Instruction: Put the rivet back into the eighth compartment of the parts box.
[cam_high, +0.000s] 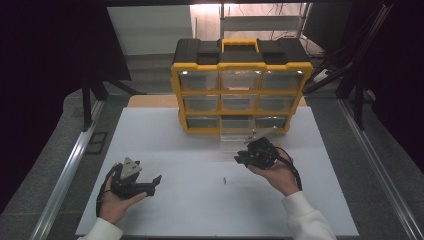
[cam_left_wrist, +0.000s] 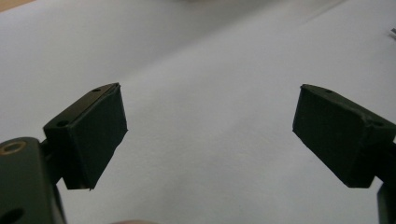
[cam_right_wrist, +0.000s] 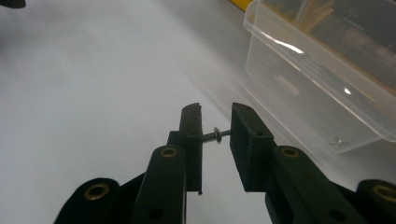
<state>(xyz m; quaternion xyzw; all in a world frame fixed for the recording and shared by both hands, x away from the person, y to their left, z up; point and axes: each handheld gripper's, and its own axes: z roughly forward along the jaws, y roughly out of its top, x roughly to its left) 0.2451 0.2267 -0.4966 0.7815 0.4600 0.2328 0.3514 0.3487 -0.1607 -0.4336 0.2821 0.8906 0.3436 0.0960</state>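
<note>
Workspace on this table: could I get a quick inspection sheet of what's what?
Surface: white table top, clean.
Job's things: small screw pinched between the right gripper pads; clear drawer pulled out before the yellow organizer.
Clutter: one small screw on table.
Grippers: left gripper open, holding nothing.
Cables: black cable looping around the right wrist.
Surroundings: dark, metal rail beside the table.

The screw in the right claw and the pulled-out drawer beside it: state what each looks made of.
Screw: apparently metal, bright silvery finish with glints on its head, pinched end to end by the right claw. Drawer: likely clear plastic, glossy; the table shows through its walls and highlights streak its rim.
</note>
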